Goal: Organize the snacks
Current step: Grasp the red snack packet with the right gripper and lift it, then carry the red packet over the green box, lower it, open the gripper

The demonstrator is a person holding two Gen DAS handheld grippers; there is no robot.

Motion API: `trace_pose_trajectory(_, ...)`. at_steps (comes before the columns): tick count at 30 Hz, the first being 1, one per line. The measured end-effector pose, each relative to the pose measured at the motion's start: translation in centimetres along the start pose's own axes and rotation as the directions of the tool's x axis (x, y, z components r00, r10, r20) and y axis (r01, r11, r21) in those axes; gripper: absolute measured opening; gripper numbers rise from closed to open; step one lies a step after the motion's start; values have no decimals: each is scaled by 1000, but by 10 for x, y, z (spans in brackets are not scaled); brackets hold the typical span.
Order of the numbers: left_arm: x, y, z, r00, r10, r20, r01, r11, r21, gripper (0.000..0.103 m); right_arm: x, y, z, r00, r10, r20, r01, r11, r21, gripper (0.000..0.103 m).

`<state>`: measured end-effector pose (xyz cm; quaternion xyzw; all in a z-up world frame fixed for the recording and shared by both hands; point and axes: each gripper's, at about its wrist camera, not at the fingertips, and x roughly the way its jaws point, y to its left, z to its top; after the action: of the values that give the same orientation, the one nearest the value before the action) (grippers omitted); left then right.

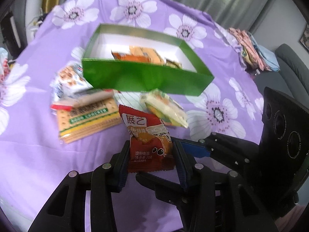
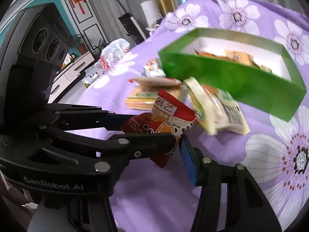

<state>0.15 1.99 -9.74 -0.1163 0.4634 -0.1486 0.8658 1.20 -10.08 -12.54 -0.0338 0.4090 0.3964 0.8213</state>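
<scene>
Where the red plastic snack packet [image 1: 148, 135] sits: we see it between the fingers of the left tool [image 1: 151, 148], printed face up, its top end pointing toward the box.
Left tool: clamped on the red plastic snack packet, one black finger pressing each side of its lower half.
Right tool [image 2: 178, 143]: it comes in from the right, and its fingertips reach the same packet. One corner of the packet lies between a black finger and a blue ribbed pad [image 2: 188, 162]. We cannot tell whether they press on it.
Flat white and yellow snack packet [image 1: 166, 110]: it lies just beyond the red one, close to the front wall of the box.
Long tan cracker pack with a green band [image 1: 87, 119]: we find it left of the red packet, on the cloth.
Blue and white snack bag [image 1: 69, 79]: it sits behind the cracker pack, against the left corner of the box.
Shallow green cardboard box with a white inside [image 1: 146, 77]: open-topped, it stands beyond the loose snacks, with orange packets [image 1: 143, 55] lying inside.
Purple cloth with white flowers [image 1: 38, 154]: we see it spread under everything.
Pile of folded fabrics [image 1: 256, 52]: it lies at the far right edge of the cloth, well apart from the box.
</scene>
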Motion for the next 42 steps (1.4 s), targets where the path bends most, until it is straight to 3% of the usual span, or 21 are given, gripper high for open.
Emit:
trace_pose_trajectory(11,-29,-22,17,995,0,102,-6,998,58,43,-36,17,20,992,-29,122,38,997,-72,54)
trace_pose_trajectory(32,-18,-65,57,990,-51,134,29,987,161,43,-72,-14,37,962,-135,236,147,988,-35,54)
trace_pose_trajectory(42,-3,-69,71,991,-60,118,39,984,171,43,-71,-33,46,957,-162,240,171,985,-14,54)
